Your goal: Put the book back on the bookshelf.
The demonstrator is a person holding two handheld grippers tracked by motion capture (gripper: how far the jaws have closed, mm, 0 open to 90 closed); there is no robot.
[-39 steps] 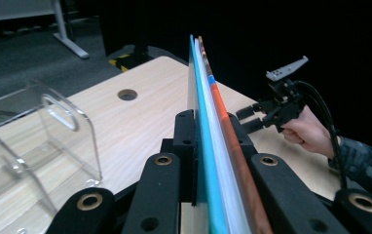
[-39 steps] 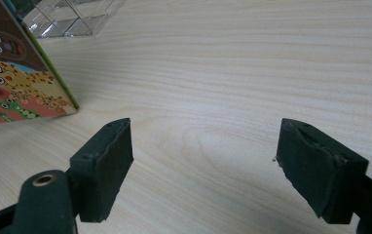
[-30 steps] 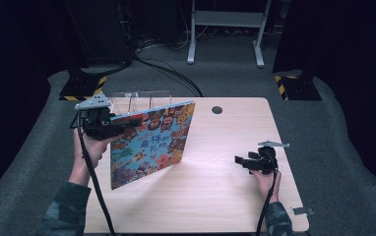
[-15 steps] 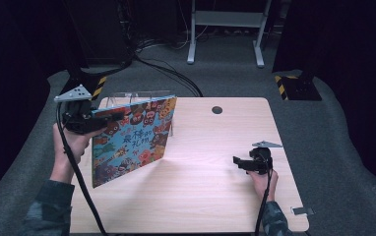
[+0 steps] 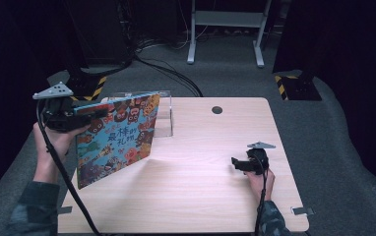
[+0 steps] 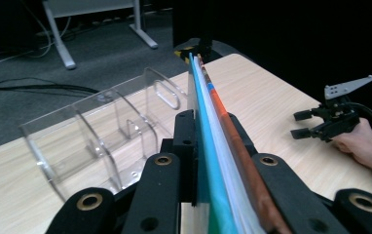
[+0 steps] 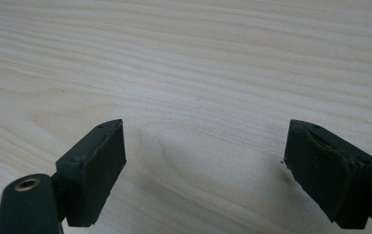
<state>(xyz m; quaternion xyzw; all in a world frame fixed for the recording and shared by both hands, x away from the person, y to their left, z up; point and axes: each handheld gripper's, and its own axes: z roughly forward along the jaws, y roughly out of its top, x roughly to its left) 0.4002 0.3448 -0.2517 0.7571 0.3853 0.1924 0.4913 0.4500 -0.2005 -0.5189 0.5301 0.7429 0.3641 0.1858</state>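
Left tongs (image 6: 208, 161) pinching book (image 5: 117, 137), cover art overhead

Pale wooden table (image 5: 201, 196), clear plastic divider rack (image 5: 164, 115) at its far left edge

High view looks down on the table (image 5: 201, 196) – gripper views ride close, sharing it
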